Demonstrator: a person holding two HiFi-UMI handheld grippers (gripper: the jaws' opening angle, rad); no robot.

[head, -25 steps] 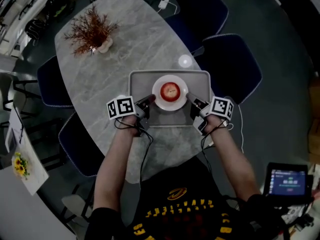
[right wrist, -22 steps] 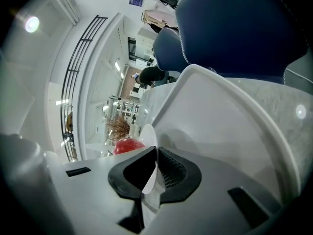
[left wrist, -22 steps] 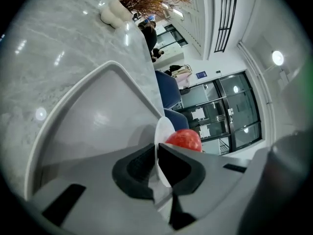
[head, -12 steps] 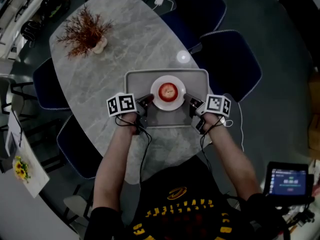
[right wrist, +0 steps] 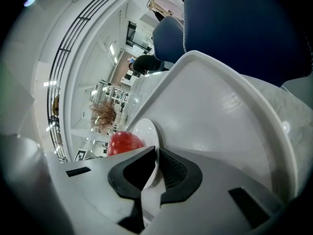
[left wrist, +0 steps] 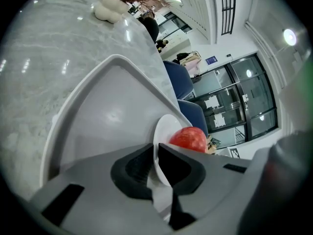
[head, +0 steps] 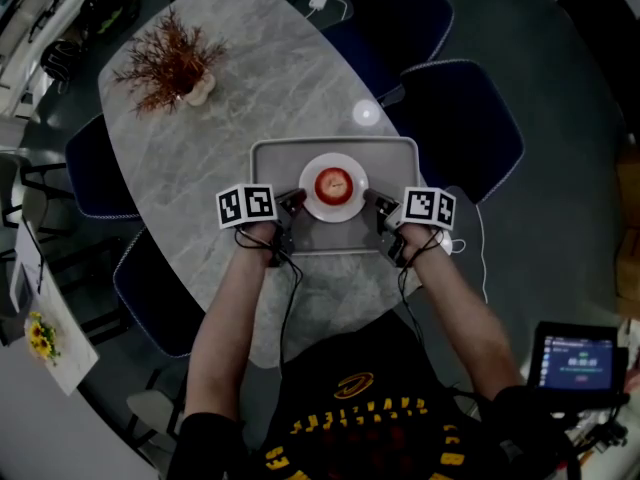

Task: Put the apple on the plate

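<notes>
Apple (head: 334, 184): red, round, pale patch on top, centred on plate (head: 335, 213). Plate: white, round, over middle of tray (head: 280, 163). Rim pinched toward tray's left by left gripper (head: 300, 201), toward its right by right gripper (head: 368, 199).

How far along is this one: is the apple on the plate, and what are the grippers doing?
Done: the apple sits on the white plate, over the grey tray. In hand: the left gripper and the right gripper are each shut on the plate's rim, at opposite sides. Left: likely only letting go; whether the plate is lifted off the tray cannot be told.
</notes>
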